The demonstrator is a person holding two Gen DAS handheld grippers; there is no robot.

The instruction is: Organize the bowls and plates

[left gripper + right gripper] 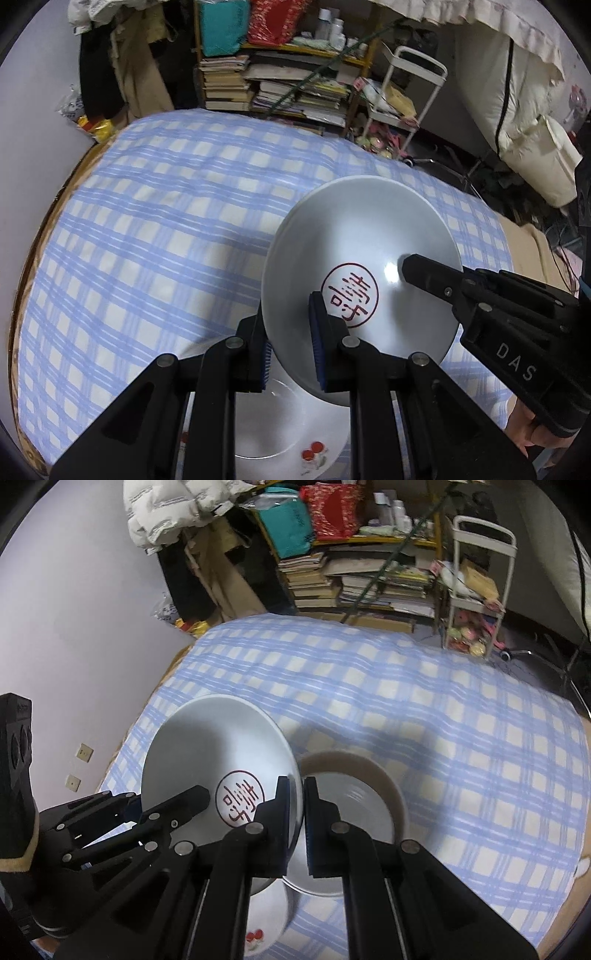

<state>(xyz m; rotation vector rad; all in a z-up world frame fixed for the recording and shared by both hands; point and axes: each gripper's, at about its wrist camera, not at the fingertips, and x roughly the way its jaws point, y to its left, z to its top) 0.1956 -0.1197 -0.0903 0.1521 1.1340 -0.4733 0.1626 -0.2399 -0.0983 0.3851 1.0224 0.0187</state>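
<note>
Plate, pale grey-white with a red circular character stamp at its centre, is held tilted on edge above the bed, clear of the cloth. Both tongs grip its rim at once. The left tongs are pressed together on the lower rim: one blue-padded finger lies across the inner face just beside the stamp, the other sits behind the plate. The right tongs pinch the rim from the opposite side, one finger against the inner face and the other against the back, with the rim edge running between them. In the left wrist view the right tool enters from the right, and its visible finger rests on the plate's inner face near a bright glare spot.

Directly under the held plate lies a second plate, white with a red fruit motif near its edge; it rests flat on the bed and is largely hidden by the left tongs. In the right wrist view a bowl with a brownish rim stands just beside the held plate, behind the right tongs; whether it touches the plate cannot be told.

All items rest on or above a blue-and-white checked bedcover. Beyond the bed stand a shelf of stacked books and a white cart.
</note>
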